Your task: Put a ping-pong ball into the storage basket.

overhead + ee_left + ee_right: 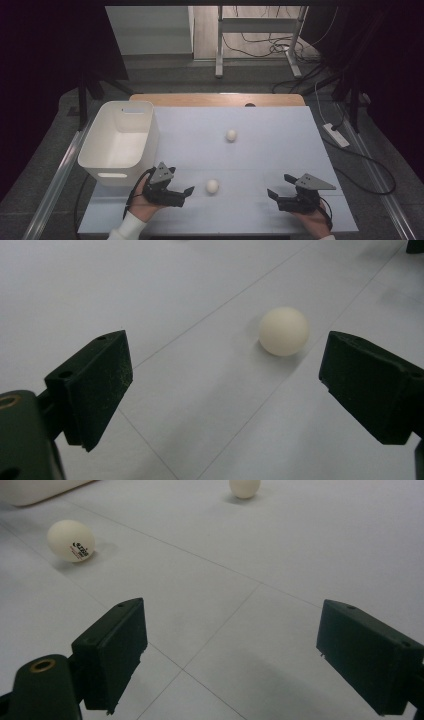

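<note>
Evidently light, smooth and prone to rolling, the near ball (pixel 212 186) lies low-centre of frame on the desk (pixel 270 150). Left claw (pixel 187 192) open beside it; grip across its widest girth. Right claw (pixel 272 194) open, empty.

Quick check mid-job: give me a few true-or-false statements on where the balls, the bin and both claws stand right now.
1. The left claw is open, with the near ball just ahead of it. True.
2. The right claw is shut on a ball. False: it is open and holds nothing.
3. The far ball lies inside the white bin. False: it lies on the table.
4. The white bin stands at the table's left side. True.
</note>
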### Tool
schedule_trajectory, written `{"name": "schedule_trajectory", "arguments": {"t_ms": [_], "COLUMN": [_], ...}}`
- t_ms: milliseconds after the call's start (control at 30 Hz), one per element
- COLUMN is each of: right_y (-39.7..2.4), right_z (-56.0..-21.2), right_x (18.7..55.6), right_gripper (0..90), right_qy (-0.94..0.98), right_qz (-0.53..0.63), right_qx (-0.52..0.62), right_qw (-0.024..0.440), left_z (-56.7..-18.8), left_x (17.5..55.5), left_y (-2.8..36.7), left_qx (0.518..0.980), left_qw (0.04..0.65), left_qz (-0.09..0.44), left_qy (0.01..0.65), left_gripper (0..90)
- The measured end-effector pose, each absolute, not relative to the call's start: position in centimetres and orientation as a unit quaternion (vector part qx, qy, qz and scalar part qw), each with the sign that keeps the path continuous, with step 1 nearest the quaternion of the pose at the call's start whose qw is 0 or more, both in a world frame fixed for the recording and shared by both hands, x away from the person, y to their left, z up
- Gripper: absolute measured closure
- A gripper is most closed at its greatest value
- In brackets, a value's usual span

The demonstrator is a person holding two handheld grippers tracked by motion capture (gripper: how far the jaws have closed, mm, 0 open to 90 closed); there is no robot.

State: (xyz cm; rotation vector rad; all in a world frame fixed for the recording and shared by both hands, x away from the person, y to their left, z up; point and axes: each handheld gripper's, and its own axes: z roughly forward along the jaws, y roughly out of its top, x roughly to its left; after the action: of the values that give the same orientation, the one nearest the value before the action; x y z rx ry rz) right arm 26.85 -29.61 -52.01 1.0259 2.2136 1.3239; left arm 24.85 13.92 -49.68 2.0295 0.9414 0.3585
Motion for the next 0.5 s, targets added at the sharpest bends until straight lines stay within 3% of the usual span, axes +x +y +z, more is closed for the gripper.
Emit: {"name": "schedule_trajectory", "arguments": {"t_ms": [500], "right_y": [-29.6], "right_z": [-52.1], "right_x": [27.0], "right_gripper": [13.3], "right_qy": [0.785], "right_qz": [0.467], "right_qx": [0.362], "right_qw": [0.184], "left_z": [-48.6], "left_x": [25.4], "left_y": [12.1], "left_qx": [0.820], "left_qw": [0.427], "left_qz": [0.144], "left_qy": [0.352], "left_gripper": [7.6]}}
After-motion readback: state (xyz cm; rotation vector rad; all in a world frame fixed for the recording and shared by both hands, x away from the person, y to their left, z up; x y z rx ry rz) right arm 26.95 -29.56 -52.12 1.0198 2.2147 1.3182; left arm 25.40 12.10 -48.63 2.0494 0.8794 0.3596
